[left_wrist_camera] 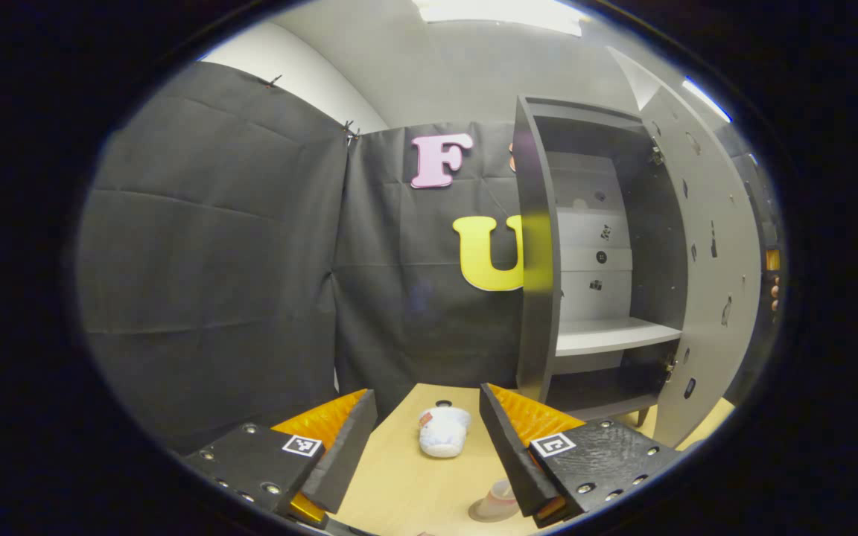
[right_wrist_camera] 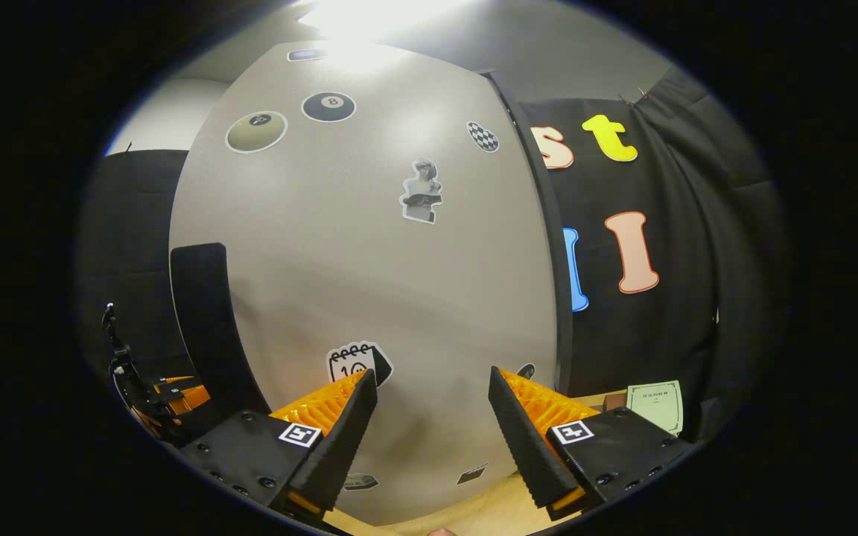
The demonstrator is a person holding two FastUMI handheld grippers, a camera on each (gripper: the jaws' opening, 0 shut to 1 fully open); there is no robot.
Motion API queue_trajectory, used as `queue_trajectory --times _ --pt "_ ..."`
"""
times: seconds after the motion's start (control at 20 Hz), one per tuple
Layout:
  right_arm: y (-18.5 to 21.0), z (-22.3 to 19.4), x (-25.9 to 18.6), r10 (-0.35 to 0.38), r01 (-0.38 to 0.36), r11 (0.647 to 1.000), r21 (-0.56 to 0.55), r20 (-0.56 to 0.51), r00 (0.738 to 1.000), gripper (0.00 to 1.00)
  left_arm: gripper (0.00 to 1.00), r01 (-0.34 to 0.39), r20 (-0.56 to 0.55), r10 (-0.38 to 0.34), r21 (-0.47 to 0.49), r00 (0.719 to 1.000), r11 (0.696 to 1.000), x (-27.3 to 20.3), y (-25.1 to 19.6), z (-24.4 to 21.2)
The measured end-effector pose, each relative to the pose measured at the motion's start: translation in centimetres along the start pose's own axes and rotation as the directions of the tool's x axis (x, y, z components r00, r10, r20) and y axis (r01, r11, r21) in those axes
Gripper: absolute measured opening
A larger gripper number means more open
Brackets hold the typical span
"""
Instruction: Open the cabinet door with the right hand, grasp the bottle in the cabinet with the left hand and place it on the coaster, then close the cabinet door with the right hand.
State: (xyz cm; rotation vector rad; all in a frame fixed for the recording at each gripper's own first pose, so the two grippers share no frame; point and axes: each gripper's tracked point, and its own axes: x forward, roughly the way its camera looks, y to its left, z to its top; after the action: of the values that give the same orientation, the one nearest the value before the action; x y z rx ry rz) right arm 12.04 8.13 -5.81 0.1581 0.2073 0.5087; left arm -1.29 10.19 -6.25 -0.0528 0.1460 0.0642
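Left gripper (left_wrist_camera: 429,439) fingers sit at the bottom of the left gripper view, jaws wide, nothing between the pads. One bottle (left_wrist_camera: 442,430) lies on the table (left_wrist_camera: 399,491) in the gap between those fingers, farther off than the tips and touching neither; it looks tipped on its side, though the fisheye makes that hard to confirm. One coaster (left_wrist_camera: 494,503) lies on the table nearer the camera, partly cut off by the right-hand finger and well short of the bottle.

One cabinet (left_wrist_camera: 537,298) stands beyond the bottle at the table's far edge. Its one door (left_wrist_camera: 704,283) hangs open to the right. Interior: one pale shelf (left_wrist_camera: 611,335) visible, with small dark marks on the back panel, too small to identify. At the door's outer edge fingertips of a hand (left_wrist_camera: 774,294) show, mostly hidden.

Right gripper (right_wrist_camera: 433,406), in the right gripper view: jaws wide, holding nothing, close to the door's outer face (right_wrist_camera: 369,283). Stickers on that face: seven counted, the two lowest partly hidden behind the fingers. One printed card (right_wrist_camera: 656,404) stands at the right, text illegible. Low left, part of the other gripper (right_wrist_camera: 168,394) shows, dim and cut off.
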Motion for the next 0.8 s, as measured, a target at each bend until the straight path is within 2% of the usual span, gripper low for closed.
queue_trajectory --times 0.25,0.55,0.8 --pt "0.8 -0.3 2.7 -0.025 0.025 1.000 -0.014 0.004 1.000 0.96 0.84 -0.035 -0.012 0.035 -0.004 0.999 0.999 -0.9 2.0 -0.9" --pt "0.9 0.5 6.6 -0.132 0.139 0.983 -0.122 0.062 0.989 0.98 0.84 -0.095 -0.025 0.095 -0.011 0.995 0.995 -1.9 5.1 -1.8" --pt "1.3 0.7 8.3 -0.174 0.185 0.969 -0.161 0.081 0.981 0.97 0.84 -0.128 -0.031 0.127 -0.024 0.991 0.991 -2.5 6.7 -2.5"
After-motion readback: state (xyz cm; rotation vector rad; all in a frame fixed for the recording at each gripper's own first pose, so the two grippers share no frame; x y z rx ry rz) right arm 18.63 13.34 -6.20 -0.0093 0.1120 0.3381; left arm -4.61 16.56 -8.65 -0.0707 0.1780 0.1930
